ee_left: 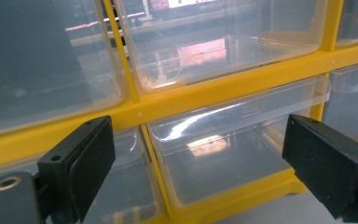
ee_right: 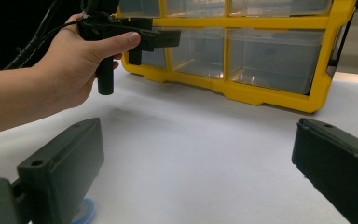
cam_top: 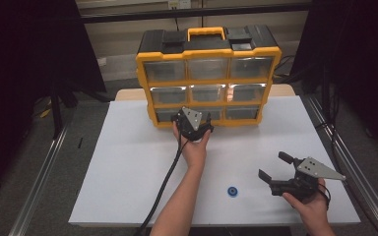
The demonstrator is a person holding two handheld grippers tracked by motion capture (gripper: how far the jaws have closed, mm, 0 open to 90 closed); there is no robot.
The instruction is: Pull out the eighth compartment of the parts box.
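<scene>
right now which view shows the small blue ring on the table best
The high view: the blue ring lies whole on the white table, left of the right gripper. The right gripper view catches just its edge behind a jaw.

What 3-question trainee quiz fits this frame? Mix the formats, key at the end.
1. True or false: the left gripper has its jaws spread in front of the bottom row of the yellow drawer cabinet.
2. Multiple choice: the small blue ring lies (A) inside a drawer, (B) on the white table between the person's forearms, (C) between the right gripper's jaws.
3. Fill in: the cabinet front shows ___ rows of three clear drawers.

Key: 1 true; 2 B; 3 three. Extra note: the right gripper is open and holds nothing.
</scene>
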